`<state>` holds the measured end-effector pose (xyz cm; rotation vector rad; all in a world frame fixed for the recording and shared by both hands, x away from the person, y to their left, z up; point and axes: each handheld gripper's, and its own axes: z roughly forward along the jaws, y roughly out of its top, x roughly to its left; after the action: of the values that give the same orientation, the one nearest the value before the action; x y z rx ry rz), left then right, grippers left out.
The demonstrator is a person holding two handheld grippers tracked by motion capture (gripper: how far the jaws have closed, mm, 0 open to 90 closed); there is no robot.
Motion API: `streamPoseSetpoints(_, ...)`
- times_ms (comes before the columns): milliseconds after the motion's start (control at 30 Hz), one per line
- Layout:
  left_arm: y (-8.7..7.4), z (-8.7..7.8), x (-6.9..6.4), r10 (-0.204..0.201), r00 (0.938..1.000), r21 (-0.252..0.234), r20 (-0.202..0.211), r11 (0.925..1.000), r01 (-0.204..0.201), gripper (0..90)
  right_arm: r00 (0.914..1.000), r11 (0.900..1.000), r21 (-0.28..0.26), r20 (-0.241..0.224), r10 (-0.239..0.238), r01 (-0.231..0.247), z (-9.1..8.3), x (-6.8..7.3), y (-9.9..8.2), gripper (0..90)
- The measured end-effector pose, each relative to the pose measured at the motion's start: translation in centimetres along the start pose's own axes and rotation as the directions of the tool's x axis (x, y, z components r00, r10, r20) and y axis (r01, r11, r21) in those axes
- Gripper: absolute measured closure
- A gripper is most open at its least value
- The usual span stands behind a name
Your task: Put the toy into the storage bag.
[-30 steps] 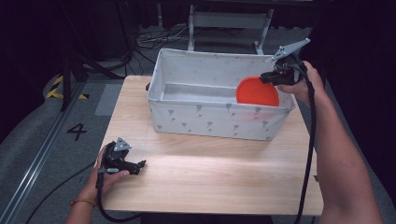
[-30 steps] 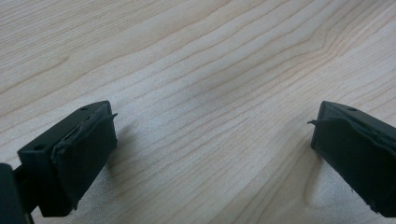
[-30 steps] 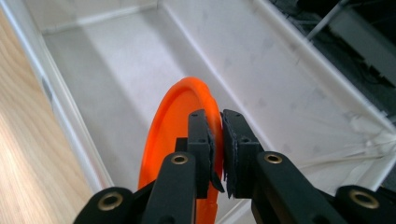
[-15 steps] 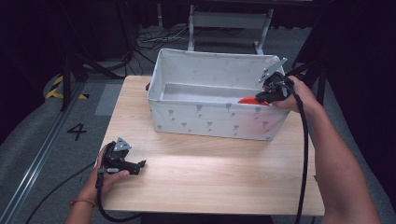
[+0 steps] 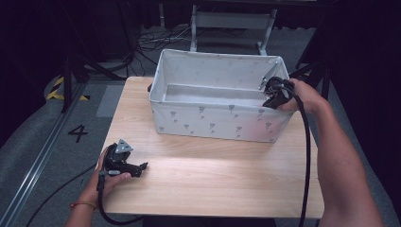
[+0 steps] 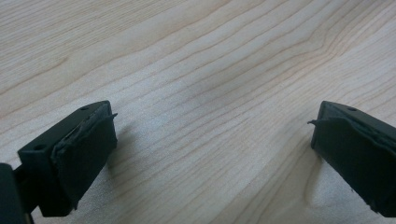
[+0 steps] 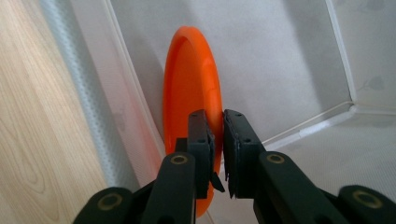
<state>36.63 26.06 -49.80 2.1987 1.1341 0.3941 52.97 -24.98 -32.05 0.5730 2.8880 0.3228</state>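
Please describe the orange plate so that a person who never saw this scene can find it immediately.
On the wooden table stands a white fabric bin. Inside it, the orange plate stands on edge against a bin wall, its rim pinched by the right gripper. It is the one brightly coloured thing among white and wood.

Orange plate stands on edge (upright) inside white bin.

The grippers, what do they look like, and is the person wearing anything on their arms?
Both grippers, left and right, are black with two blocky jaws, brass-coloured pivot pins, a grey three-cornered plate on top and a long black cable. Arms are bare; a thin orange wristband circles the left wrist.
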Motion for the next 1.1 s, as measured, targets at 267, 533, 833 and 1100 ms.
streamPoseSetpoints(267, 0.0, 0.0, 0.1, 0.01, 1.0, -0.001, 0.0, 1.0, -0.01, 0.5, 0.9981, 0.9976, -0.036, 0.019, 0.06, -0.059, -0.2, -0.1, -0.5, 73.2)
streamPoseSetpoints(533, 0.0, 0.0, 0.1, 0.01, 1.0, 0.0, 0.001, 1.0, -0.01, 0.5, 0.9869, 0.9785, -0.15, 0.055, 0.151, -0.142, -0.3, -0.1, -1.5, 64.3)
streamPoseSetpoints(833, 0.0, 0.0, 0.1, 0.011, 0.9999, -0.001, 0.0, 0.9999, -0.011, 0.5, 0.9707, 0.9496, -0.25, 0.098, 0.219, -0.189, -0.6, -0.2, -1.6, 55.6)
streamPoseSetpoints(1100, 0.0, 0.0, 0.0, 0.004, 1.0, 0.001, 0.001, 1.0, -0.004, 0.5, 0.9381, 0.9083, -0.316, 0.12, 0.325, -0.274, -1.1, -0.3, -1.6, 40.1)
